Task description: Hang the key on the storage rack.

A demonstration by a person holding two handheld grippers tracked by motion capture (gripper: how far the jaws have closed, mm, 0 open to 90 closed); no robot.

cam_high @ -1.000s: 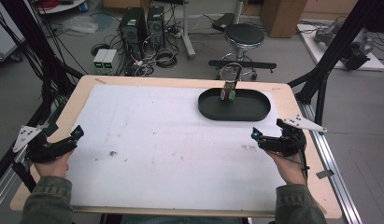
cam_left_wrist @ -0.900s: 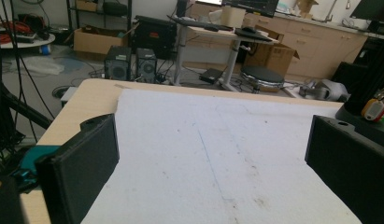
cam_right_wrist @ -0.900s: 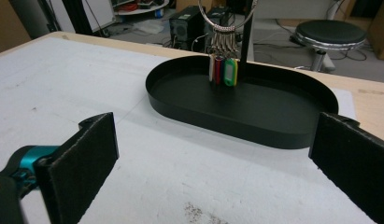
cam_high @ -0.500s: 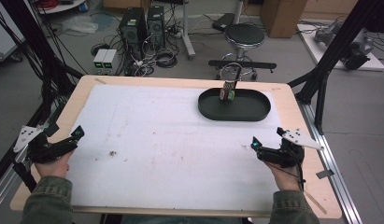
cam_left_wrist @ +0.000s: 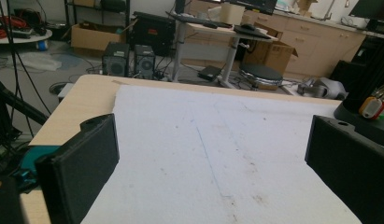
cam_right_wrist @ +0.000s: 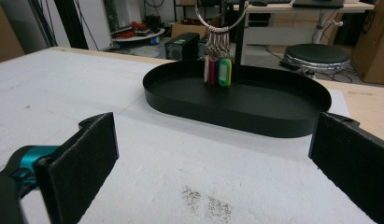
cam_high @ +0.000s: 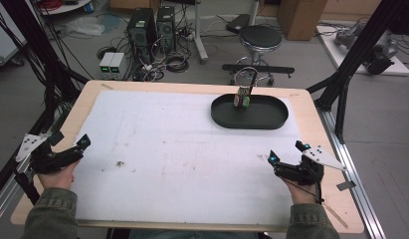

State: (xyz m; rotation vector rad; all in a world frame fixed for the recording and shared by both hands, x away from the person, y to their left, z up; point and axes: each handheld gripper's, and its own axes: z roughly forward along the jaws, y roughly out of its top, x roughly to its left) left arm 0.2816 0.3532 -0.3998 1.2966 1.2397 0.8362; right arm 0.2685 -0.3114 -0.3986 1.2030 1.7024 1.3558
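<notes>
Left gripper [cam_high: 67, 152], right gripper [cam_high: 286, 162]: jaws wide apart, holding nothing, near corners. Tags [cam_right_wrist: 216, 71] hang over far-right tray [cam_high: 252, 121]. Step: likely idle; next, probably reach tags.

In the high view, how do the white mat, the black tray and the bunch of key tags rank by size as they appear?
1. White mat, the largest by far.
2. Black tray.
3. Bunch of key tags, the smallest.
</notes>
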